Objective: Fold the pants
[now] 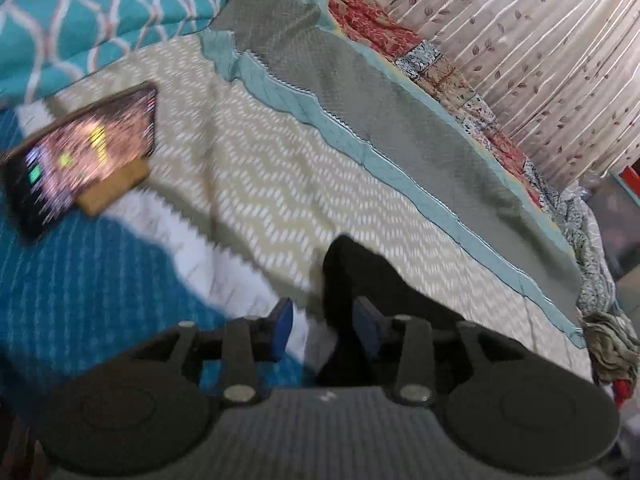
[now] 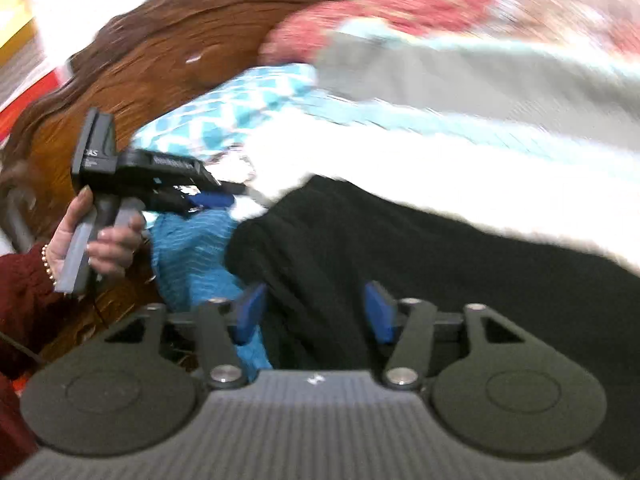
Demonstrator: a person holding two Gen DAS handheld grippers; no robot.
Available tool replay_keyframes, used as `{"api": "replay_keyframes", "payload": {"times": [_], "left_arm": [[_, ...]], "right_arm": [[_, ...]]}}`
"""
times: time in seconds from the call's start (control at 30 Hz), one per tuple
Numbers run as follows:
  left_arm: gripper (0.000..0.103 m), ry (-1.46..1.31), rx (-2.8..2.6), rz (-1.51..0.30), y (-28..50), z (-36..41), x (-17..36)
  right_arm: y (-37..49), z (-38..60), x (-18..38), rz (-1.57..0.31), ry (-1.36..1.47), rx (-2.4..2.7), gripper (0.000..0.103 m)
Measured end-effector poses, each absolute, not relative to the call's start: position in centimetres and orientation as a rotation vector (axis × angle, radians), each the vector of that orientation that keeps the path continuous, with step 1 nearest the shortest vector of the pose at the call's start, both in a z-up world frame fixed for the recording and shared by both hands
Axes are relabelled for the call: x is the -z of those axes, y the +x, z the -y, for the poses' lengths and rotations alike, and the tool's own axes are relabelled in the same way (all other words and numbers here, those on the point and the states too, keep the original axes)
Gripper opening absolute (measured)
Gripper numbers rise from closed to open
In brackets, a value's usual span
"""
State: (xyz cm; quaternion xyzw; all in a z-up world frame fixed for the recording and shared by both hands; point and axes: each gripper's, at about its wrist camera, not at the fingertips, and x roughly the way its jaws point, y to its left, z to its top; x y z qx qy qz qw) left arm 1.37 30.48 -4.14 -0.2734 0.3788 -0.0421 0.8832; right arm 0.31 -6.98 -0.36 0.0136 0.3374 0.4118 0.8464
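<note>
The black pants [image 2: 400, 248] lie on the bed, spread across the right wrist view. In the left wrist view one black end of them [image 1: 360, 276] lies just ahead of the right blue pad [image 1: 366, 324]. My left gripper [image 1: 324, 324] is open, its pads apart, with the pants' edge partly between them. It also shows in the right wrist view [image 2: 208, 200], held in a hand at the pants' left end. My right gripper [image 2: 316, 312] is open, low over the black cloth, which lies between its blue pads [image 2: 250, 312].
The bed has a beige zigzag cover [image 1: 260, 168], a grey quilt with a teal border [image 1: 400, 128] and a teal patterned pillow [image 1: 80, 20]. A lit phone [image 1: 84, 152] leans on a small block at left. A carved wooden headboard [image 2: 160, 48] stands behind. Curtains [image 1: 540, 40] hang beyond the bed.
</note>
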Motion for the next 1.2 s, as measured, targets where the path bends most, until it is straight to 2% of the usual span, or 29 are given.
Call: {"api": "replay_keyframes", "payload": {"times": [0.17, 0.2, 0.23, 0.27, 0.3, 0.43, 0.5, 0.57, 0.7, 0.77, 0.8, 0.87, 1.0, 1.07, 1.13, 1.2], "left_arm": [[0.035, -0.682, 0.102, -0.782, -1.4, -31.2, 5.2], [0.035, -0.699, 0.108, -0.791, -1.7, -31.1, 5.6], [0.035, -0.71, 0.115, -0.806, -2.0, -30.9, 5.9], [0.035, -0.713, 0.118, -0.813, -2.1, -30.8, 6.1], [0.035, -0.715, 0.121, -0.814, -2.0, -30.7, 6.3], [0.039, -0.759, 0.137, -0.803, -2.2, -30.8, 7.0], [0.039, -0.795, 0.14, -0.797, -1.8, -30.9, 7.5], [0.039, -0.819, 0.129, -0.791, -1.4, -31.0, 7.8], [0.042, -0.852, 0.105, -0.793, -1.4, -31.2, 8.4], [0.044, -0.852, 0.093, -0.802, -1.6, -31.4, 8.7], [0.045, -0.85, 0.09, -0.803, -1.7, -31.4, 8.8], [0.048, -0.855, 0.093, -0.797, -1.8, -31.7, 8.9], [0.058, -0.875, 0.116, -0.785, -1.1, -31.6, 9.0], [0.065, -0.872, 0.14, -0.806, -0.4, -31.1, 9.2], [0.076, -0.872, 0.156, -0.838, 0.3, -30.3, 9.6], [0.08, -0.883, 0.158, -0.855, 0.7, -29.8, 10.1]], "right_arm": [[2.8, -2.1, 1.8, -0.68, -0.334, -1.029, 0.068], [3.9, -3.7, 2.5, -0.686, -0.399, -1.026, 0.06], [4.5, -4.7, 3.1, -0.715, -0.44, -1.034, 0.044], [5.4, -5.1, 3.2, -0.743, -0.419, -1.047, 0.012], [6.1, -4.8, 2.7, -0.748, -0.364, -1.024, 0.013], [8.6, 0.1, -2.1, -0.582, -0.016, -0.78, 0.013], [7.9, 0.9, -3.4, -0.455, -0.053, -0.664, 0.013], [6.5, -0.8, -2.8, -0.378, -0.209, -0.606, 0.013], [3.9, -6.0, 3.3, -0.498, -0.417, -0.738, 0.015], [2.2, -8.4, 6.9, -0.608, -0.527, -0.857, 0.024], [1.1, -8.8, 7.7, -0.583, -0.572, -0.85, 0.024], [0.3, -8.7, 7.4, -0.515, -0.612, -0.852, 0.028], [2.2, -6.2, 3.8, -0.581, -0.451, -0.891, 0.053], [2.3, -5.3, 2.8, -0.592, -0.354, -0.918, 0.053], [2.3, -4.8, 2.7, -0.62, -0.27, -0.924, 0.053], [2.4, -5.6, 3.6, -0.651, -0.223, -0.93, 0.052]]}}
